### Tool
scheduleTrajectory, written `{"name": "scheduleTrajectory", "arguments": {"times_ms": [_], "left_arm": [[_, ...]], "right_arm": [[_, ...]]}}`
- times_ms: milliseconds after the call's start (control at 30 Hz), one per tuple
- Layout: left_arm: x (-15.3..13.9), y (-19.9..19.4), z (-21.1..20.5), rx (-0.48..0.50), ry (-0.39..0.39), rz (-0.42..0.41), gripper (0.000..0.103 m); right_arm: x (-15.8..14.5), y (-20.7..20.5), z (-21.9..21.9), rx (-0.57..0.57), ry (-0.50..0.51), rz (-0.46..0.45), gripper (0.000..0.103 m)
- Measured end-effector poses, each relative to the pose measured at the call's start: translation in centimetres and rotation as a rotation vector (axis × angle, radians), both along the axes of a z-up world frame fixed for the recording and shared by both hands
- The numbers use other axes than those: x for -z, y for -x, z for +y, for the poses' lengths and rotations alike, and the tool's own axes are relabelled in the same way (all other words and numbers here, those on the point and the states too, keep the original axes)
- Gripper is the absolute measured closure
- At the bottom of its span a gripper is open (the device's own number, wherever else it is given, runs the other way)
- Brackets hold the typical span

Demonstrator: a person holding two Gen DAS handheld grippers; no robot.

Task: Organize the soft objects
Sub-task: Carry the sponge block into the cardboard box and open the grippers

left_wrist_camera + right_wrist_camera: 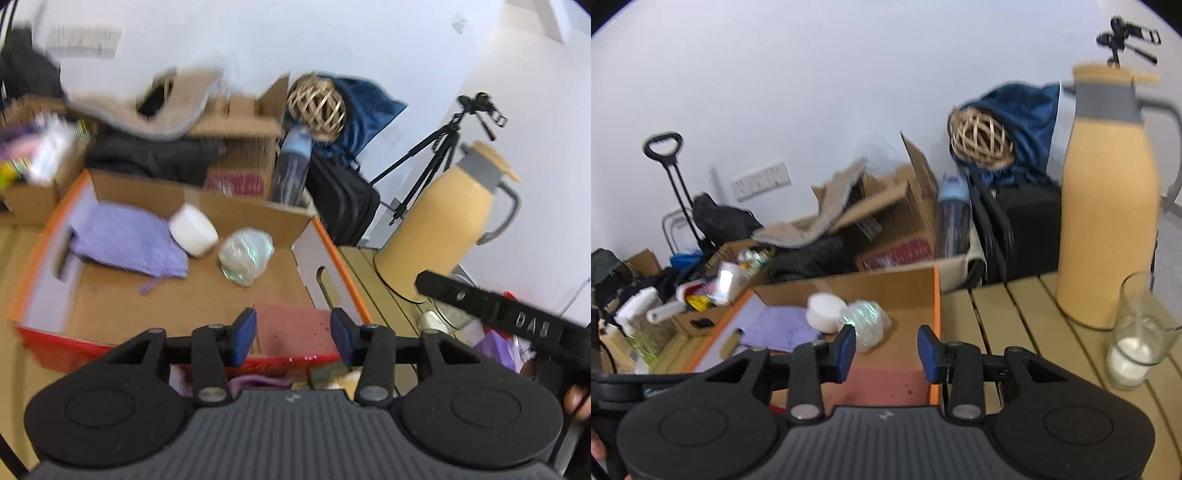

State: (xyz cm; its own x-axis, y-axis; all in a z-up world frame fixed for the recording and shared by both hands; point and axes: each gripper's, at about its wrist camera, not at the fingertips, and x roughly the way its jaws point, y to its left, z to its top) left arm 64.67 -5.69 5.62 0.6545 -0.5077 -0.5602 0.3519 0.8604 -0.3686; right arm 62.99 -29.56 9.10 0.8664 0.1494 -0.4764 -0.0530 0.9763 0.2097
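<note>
Hovering over the cardboard box [192,295] on the bench [1027,314], the left claw [293,332] and right claw [886,349] both stand apart, empty. A pink cloth [291,325] lies in the box's near end, beyond it a purple cloth [125,240], white roll [194,230] and plastic-wrapped bundle [245,254]. Risk: the right claw swinging wide could topple the glass [1141,332] or jug [1108,206].

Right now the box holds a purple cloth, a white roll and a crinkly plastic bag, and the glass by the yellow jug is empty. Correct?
Not quite. The glass by the yellow jug holds something white at its bottom, as the right wrist view shows. The box contents are as you said.
</note>
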Motion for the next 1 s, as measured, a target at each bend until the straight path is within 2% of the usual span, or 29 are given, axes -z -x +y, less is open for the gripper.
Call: {"name": "scheduleTrajectory", "arguments": {"times_ms": [133, 200, 367, 500, 667, 900, 1000], "left_arm": [[-3.6, 6.1, 2.3, -0.013, -0.070, -0.121, 0.041], [-5.1, 9.4, 3.5, -0.024, -0.090, -0.178, 0.025], [-7.8, 16.9, 5.6, -0.104, -0.159, -0.315, 0.009], [-8.8, 22.6, 7.4, -0.101, -0.189, -0.369, 0.005], [-8.9, 29.8, 9.7, -0.146, -0.226, -0.426, 0.001], [-10.4, 38.4, 12.1, -0.189, -0.250, -0.513, 0.000], [-11.1, 41.8, 12.7, -0.208, -0.230, -0.554, 0.000]], "right_arm": [[-3.2, 4.9, 0.8, -0.025, 0.049, -0.067, 0.057], [-4.6, 7.6, 1.4, -0.036, 0.084, -0.102, 0.053], [-6.5, 14.5, 3.1, -0.076, 0.169, -0.182, 0.047], [-7.1, 19.4, 4.2, -0.109, 0.212, -0.222, 0.043], [-8.0, 25.0, 4.8, -0.139, 0.241, -0.261, 0.038], [-9.5, 33.5, 6.3, -0.180, 0.258, -0.346, 0.033], [-10.0, 37.3, 6.7, -0.187, 0.240, -0.378, 0.030]]}}
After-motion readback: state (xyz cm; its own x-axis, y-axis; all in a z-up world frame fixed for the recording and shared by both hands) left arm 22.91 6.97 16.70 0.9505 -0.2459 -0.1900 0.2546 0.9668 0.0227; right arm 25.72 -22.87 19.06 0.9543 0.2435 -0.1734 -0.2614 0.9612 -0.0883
